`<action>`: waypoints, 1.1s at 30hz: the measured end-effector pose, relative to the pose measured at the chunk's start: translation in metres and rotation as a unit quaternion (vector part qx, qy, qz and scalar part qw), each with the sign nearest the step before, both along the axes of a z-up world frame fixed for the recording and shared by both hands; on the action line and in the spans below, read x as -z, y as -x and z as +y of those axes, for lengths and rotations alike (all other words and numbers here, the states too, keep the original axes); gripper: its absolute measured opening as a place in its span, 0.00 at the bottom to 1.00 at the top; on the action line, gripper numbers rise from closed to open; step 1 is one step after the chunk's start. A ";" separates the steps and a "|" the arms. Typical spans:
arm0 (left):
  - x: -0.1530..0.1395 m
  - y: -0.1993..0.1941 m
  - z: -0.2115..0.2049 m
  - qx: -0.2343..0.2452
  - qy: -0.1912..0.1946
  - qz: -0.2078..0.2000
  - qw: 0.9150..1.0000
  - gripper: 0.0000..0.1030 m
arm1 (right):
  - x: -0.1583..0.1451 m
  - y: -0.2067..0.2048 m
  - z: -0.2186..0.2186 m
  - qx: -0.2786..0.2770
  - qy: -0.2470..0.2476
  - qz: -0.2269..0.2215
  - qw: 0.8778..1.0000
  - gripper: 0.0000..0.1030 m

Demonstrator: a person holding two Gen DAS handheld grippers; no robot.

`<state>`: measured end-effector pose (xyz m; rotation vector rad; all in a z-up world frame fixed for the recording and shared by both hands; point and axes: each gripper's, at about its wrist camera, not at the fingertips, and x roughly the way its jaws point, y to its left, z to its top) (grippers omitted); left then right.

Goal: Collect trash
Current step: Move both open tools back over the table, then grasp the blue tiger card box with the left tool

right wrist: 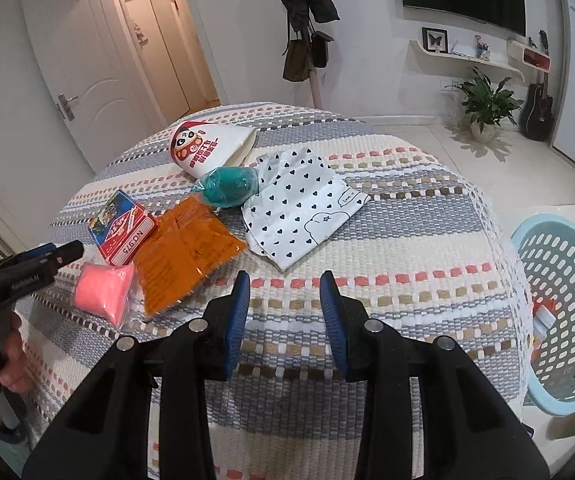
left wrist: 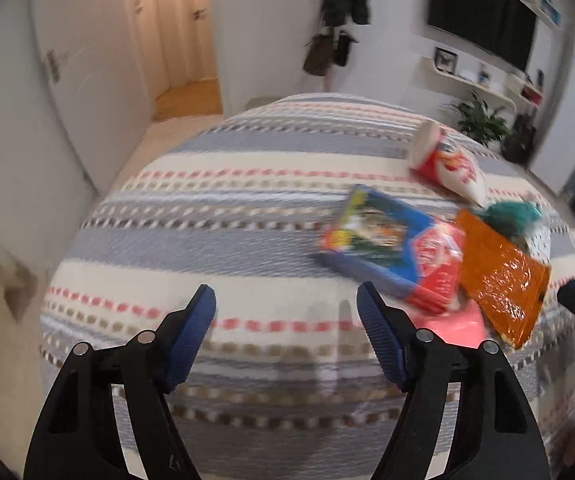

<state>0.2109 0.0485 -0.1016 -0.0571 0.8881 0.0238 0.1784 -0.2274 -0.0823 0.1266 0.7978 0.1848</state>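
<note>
Several bits of trash lie on a striped bedspread [right wrist: 387, 264]. They are a white pouch with a red cartoon print [right wrist: 207, 146], a teal ball in clear wrap [right wrist: 227, 188], a white bag with black hearts [right wrist: 303, 208], an orange packet [right wrist: 187, 252], a red and blue card box [right wrist: 123, 228] and a pink packet [right wrist: 103, 288]. My left gripper [left wrist: 287, 300] hangs open and empty over bare cloth, with the card box [left wrist: 387, 244] and the orange packet [left wrist: 499, 276] just right of it. My right gripper [right wrist: 285, 280] stands narrowly apart and empty, a little short of the heart bag.
A light blue plastic basket [right wrist: 559, 308] holding some scraps stands on the floor at the bed's right side. A hand [right wrist: 3, 360] holds the left gripper [right wrist: 55, 254] at the bed's left. A door, a coat stand and a potted plant [right wrist: 483, 100] are beyond the bed.
</note>
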 end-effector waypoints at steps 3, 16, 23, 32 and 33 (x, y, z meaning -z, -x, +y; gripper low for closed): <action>-0.001 -0.004 0.009 0.014 0.082 0.017 0.996 0.73 | 0.000 -0.001 -0.001 0.002 -0.002 0.001 1.000 0.32; 0.005 -0.071 -0.060 0.039 0.115 0.061 0.991 0.87 | 0.001 0.000 -0.003 -0.011 -0.013 0.002 1.000 0.32; 0.008 -0.077 -0.101 0.063 -0.001 0.046 0.997 0.72 | 0.002 -0.004 -0.006 -0.011 -0.028 0.010 1.000 0.32; -0.013 -0.044 -0.068 0.066 0.056 0.009 0.996 0.60 | -0.027 -0.025 0.006 -0.028 -0.011 -0.004 1.000 0.39; -0.017 -0.040 -0.064 0.063 0.063 0.001 0.996 0.60 | -0.031 -0.029 0.011 -0.034 -0.007 -0.007 0.999 0.42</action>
